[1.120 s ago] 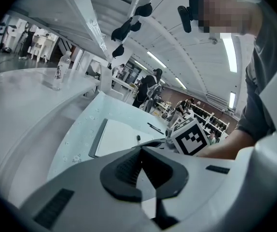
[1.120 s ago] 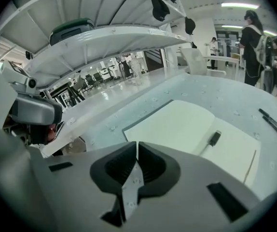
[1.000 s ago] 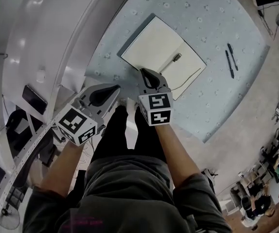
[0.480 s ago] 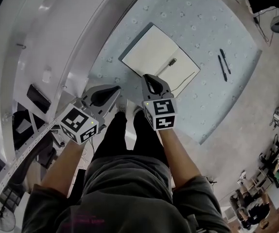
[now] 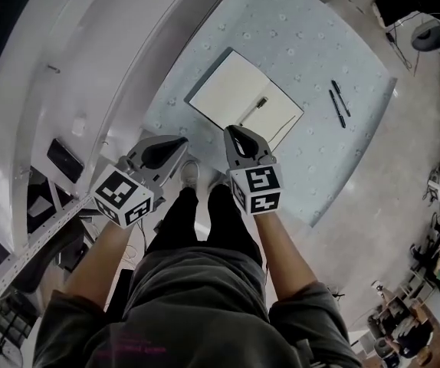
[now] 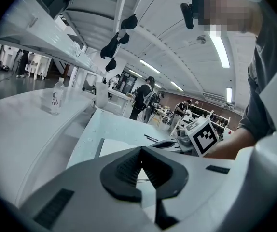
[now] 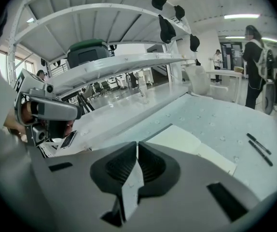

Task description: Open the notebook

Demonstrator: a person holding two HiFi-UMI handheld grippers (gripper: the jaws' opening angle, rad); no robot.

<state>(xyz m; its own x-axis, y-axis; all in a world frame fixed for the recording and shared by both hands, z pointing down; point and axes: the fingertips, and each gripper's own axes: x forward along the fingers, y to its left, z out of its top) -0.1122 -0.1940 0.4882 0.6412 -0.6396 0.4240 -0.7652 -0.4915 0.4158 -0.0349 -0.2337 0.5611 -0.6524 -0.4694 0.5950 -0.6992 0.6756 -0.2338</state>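
The notebook [image 5: 239, 98] lies open on the pale blue table [image 5: 312, 44], its blank cream pages up and a small dark pen-like object [image 5: 261, 101] on them. It also shows in the left gripper view [image 6: 110, 147] and the right gripper view [image 7: 179, 138]. My right gripper [image 5: 230, 129] hangs above the table's near edge, just short of the notebook, jaws together and nothing between them [image 7: 137, 146]. My left gripper [image 5: 182, 139] is beside it to the left, off the table, tips touching and empty [image 6: 139, 151].
Two dark pens [image 5: 336, 101] lie on the table right of the notebook. A white curved counter [image 5: 120, 60] runs along the table's left side, with a water bottle [image 6: 56, 96] on it. The person's legs and shoes [image 5: 189, 176] stand below the grippers.
Both grippers have lifted up and back toward the body. The right gripper's tip was at the notebook's near edge and now stands apart from it. The notebook stays open.
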